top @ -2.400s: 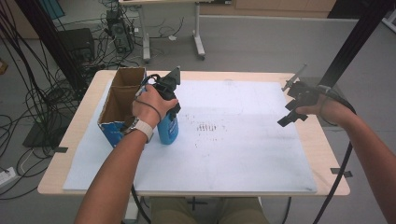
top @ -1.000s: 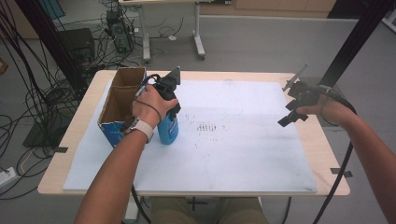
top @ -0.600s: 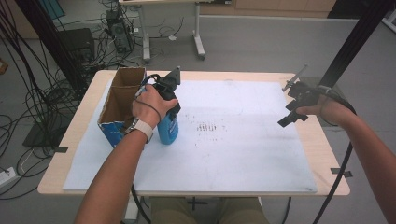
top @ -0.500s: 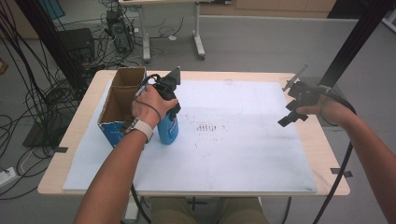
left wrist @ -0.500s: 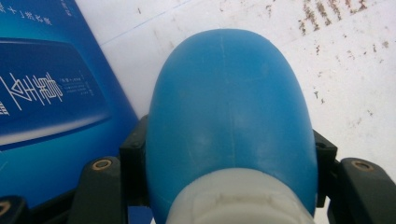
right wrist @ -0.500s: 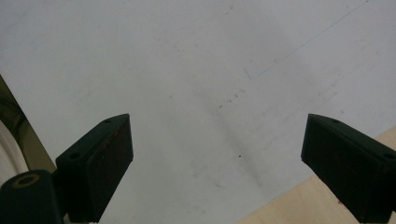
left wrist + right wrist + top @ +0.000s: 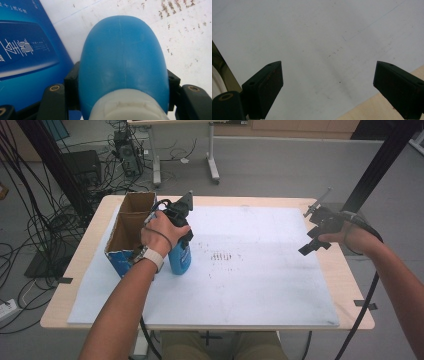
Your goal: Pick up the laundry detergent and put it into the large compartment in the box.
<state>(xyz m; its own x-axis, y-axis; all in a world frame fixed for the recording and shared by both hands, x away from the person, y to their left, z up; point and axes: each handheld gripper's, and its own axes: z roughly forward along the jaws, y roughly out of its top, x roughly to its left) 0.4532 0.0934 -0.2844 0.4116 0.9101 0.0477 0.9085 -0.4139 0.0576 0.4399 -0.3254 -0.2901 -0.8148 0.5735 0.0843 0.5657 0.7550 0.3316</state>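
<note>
A blue plastic bottle (image 7: 180,260) with a white neck stands upright on the white sheet (image 7: 250,290), right next to an open cardboard box (image 7: 121,264) with blue printed sides. My left gripper (image 7: 182,239) comes down from above and is shut on the bottle's top; in the left gripper view the bottle (image 7: 122,57) bulges between the black fingers (image 7: 71,87) and the box (image 7: 25,50) lies just to its left. My right gripper (image 7: 313,227) hovers over the table's right edge, open and holding nothing; the right gripper view has its jaws (image 7: 328,87) wide apart above bare sheet.
A patch of dark specks (image 7: 222,256) marks the sheet's middle. The wooden table (image 7: 350,270) shows as a strip around the sheet. A black post (image 7: 380,165) rises at the back right. Cables and equipment (image 7: 122,150) lie on the floor behind and to the left.
</note>
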